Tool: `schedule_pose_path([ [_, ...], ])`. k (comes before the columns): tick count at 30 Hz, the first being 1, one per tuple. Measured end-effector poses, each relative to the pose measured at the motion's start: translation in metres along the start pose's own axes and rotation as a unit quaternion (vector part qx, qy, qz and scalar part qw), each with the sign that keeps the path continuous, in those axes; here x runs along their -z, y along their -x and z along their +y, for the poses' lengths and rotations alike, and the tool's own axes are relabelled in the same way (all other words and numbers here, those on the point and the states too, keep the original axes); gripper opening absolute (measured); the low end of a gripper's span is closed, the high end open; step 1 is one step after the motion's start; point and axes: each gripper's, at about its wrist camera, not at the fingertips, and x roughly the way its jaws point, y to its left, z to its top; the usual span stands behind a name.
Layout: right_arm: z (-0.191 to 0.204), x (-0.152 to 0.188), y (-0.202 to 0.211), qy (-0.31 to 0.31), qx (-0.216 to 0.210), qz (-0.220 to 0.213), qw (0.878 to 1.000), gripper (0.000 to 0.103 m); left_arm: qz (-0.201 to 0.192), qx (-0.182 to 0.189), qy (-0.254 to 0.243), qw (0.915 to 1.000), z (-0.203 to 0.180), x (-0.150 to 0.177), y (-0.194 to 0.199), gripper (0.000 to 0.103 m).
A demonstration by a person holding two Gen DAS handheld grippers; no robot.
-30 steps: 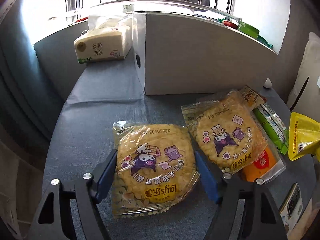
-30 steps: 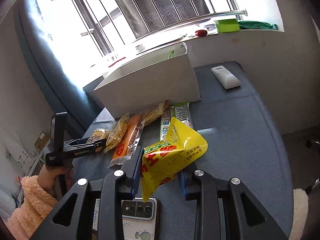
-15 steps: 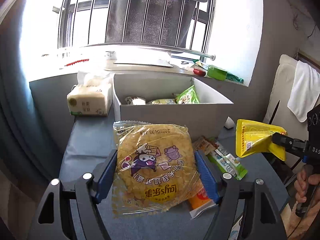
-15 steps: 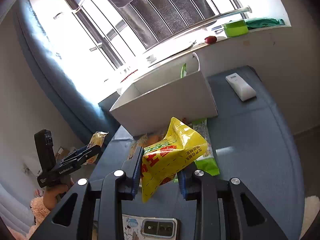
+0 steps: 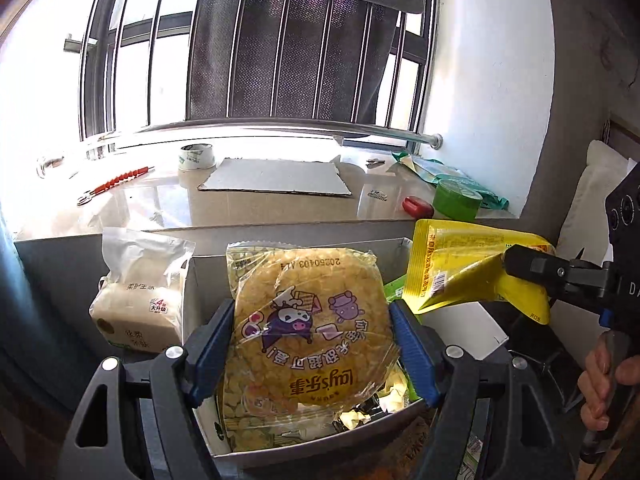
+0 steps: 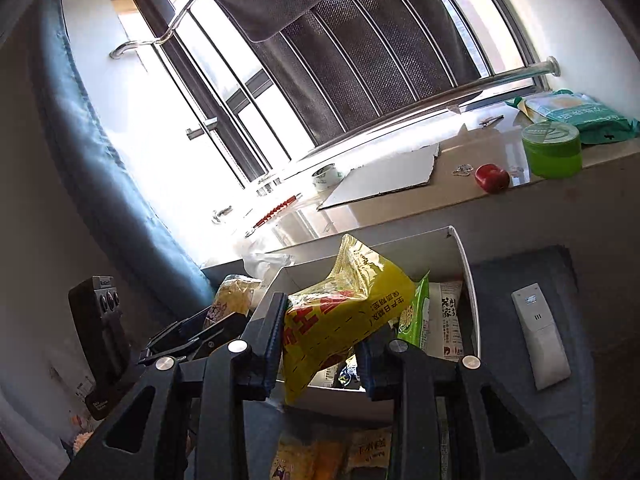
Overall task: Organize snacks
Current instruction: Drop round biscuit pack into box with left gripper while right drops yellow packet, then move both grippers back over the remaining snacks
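My left gripper [image 5: 310,350] is shut on a round yellow corn-snack pack [image 5: 308,344] with a cartoon print and holds it above the open white box [image 5: 320,446]. My right gripper [image 6: 320,354] is shut on a yellow snack bag [image 6: 344,308] and holds it over the same box [image 6: 466,272]. The right gripper and its bag also show in the left wrist view [image 5: 456,272], at the box's right side. The left gripper with its pack shows in the right wrist view [image 6: 232,300] at the left. Green and white packets [image 6: 416,316] lie inside the box.
A tissue pack [image 5: 140,300] stands left of the box. A white remote [image 6: 540,336] lies on the blue surface to the right. The windowsill behind holds cardboard [image 5: 276,178], a tape roll [image 5: 196,156], a green tub [image 6: 552,148] and a red object [image 6: 492,178]. More snacks [image 6: 320,456] lie below.
Both grippers have lifted their packs off the blue surface and carried them forward, up over the white box. The box interior has come into view.
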Motion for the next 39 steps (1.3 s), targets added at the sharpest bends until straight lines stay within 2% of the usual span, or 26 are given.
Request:
schedule_pose_path([
  [2, -0.005, -0.006, -0.016, -0.007, 0.013, 0.010, 1.000, 0.035, 0.028, -0.011, 0.002, 0.9996, 0.003, -0.001, -0.015, 0.084],
  [3, -0.008, -0.009, -0.022, -0.007, 0.025, 0.010, 1.000, 0.039, 0.044, -0.027, 0.013, 0.9986, 0.007, 0.001, -0.021, 0.101],
  [5, -0.015, -0.014, -0.032, -0.015, 0.029, 0.015, 0.999, 0.077, 0.052, -0.034, 0.030, 0.9976, 0.013, 0.006, -0.023, 0.103],
  [6, -0.018, -0.014, -0.032, -0.020, 0.027, 0.011, 0.999, 0.103, 0.053, -0.027, 0.032, 0.9977, 0.014, 0.010, -0.021, 0.103],
  [9, -0.023, -0.013, -0.022, -0.027, 0.013, -0.008, 1.000, 0.103, 0.054, -0.035, 0.016, 0.9978, 0.012, 0.018, -0.016, 0.103],
  [12, -0.022, -0.007, -0.020, -0.022, 0.031, 0.001, 0.999, 0.103, 0.052, -0.035, 0.012, 0.9979, 0.009, 0.021, -0.007, 0.103],
  [15, -0.019, 0.001, -0.014, -0.018, 0.046, 0.008, 0.999, 0.103, 0.039, -0.028, 0.014, 0.9987, 0.005, 0.024, 0.012, 0.103],
  [23, -0.002, 0.040, 0.031, 0.002, 0.027, 0.005, 1.000, 0.103, 0.013, -0.010, -0.004, 0.9999, -0.026, 0.057, 0.074, 0.103],
  [32, 0.013, 0.121, 0.098, 0.048, 0.055, -0.020, 0.997, 0.103, 0.008, 0.011, -0.025, 0.9996, -0.062, 0.130, 0.130, 0.103],
  [36, -0.001, 0.164, 0.120, 0.016, 0.097, -0.031, 0.995, 0.103, 0.014, 0.001, -0.017, 0.9998, -0.069, 0.174, 0.143, 0.103],
  [39, -0.010, 0.191, 0.125, 0.002, 0.113, -0.021, 0.993, 0.103, 0.025, 0.016, 0.016, 0.9994, -0.067, 0.204, 0.149, 0.103],
])
